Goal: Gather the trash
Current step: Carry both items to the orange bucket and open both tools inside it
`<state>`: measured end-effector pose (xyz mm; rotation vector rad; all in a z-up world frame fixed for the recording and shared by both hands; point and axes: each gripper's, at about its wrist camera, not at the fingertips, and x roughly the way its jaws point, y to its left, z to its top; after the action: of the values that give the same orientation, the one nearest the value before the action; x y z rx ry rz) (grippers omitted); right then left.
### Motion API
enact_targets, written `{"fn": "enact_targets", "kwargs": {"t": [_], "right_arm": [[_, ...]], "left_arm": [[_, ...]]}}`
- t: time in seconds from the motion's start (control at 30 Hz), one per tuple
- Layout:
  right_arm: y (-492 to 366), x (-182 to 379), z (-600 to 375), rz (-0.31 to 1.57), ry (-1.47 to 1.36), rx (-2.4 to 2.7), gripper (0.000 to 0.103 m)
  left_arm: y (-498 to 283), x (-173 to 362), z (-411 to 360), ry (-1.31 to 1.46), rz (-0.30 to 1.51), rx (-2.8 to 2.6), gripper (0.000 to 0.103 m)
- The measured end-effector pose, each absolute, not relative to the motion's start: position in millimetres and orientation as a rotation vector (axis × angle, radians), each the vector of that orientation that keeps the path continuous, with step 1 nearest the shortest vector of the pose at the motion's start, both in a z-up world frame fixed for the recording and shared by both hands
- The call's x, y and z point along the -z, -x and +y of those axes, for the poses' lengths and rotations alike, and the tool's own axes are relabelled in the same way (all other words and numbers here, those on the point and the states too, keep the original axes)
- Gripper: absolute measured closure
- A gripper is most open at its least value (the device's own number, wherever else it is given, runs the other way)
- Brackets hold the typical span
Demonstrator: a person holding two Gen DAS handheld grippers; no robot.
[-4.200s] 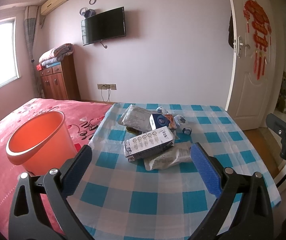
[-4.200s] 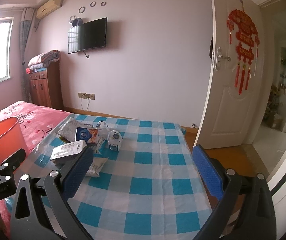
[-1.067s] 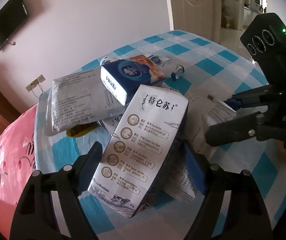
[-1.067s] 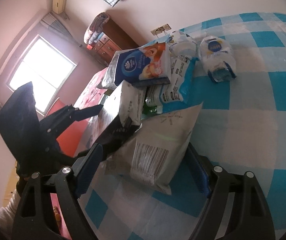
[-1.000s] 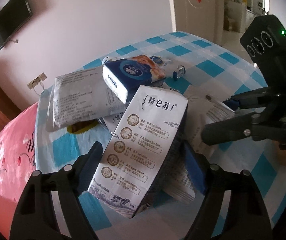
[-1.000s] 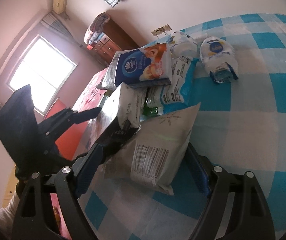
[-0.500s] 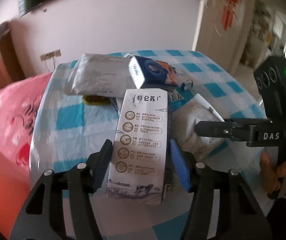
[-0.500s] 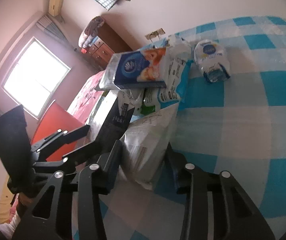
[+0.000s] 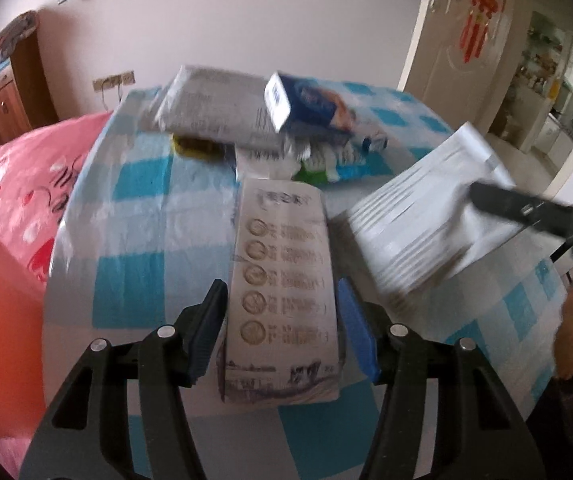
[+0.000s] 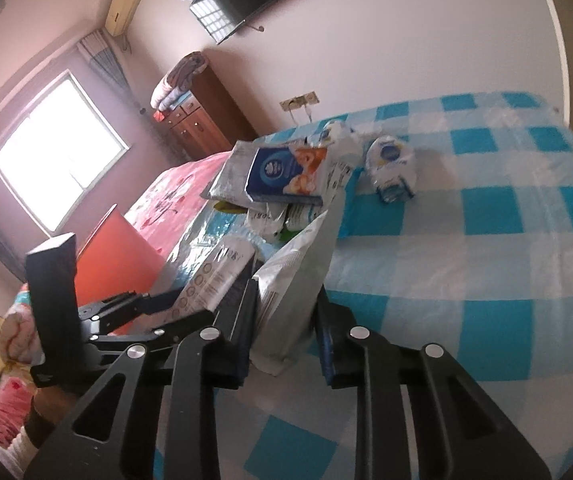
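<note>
Right wrist: gripper (image 10: 284, 328) pinching pouch (image 10: 294, 292)

My left view is smeared, so the print on the white rectangular milk carton (image 9: 282, 280) between my blue pads stays unreadable. My white crinkled plastic pouch (image 10: 292, 292) hides its lower edge behind my right fingers (image 10: 242, 332). The orange plastic bucket (image 10: 116, 252) shows only as a wedge behind my other gripper's black body (image 10: 52, 300).
</note>
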<state>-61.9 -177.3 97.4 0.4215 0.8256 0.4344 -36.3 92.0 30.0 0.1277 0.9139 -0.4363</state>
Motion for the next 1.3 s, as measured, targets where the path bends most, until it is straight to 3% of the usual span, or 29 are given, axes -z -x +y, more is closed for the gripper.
{"fn": "enact_targets", "kwargs": {"t": [0.53,0.9,1.3], "right_arm": [[84,-126,-186,0.754,-0.34,-0.366,0.076],[67,-165,-153,0.718,-0.346,-0.466,0.076],[24,-235,-30,0.631,-0.239,-0.732,0.076]], "left_arm": [[52,-36,104,-0.009,0.875,0.343,0.044],[81,-116,159,0.103,0.668,0.243,0.044],[97,-185,265,0.145,0.492,-0.113,0.044]]}}
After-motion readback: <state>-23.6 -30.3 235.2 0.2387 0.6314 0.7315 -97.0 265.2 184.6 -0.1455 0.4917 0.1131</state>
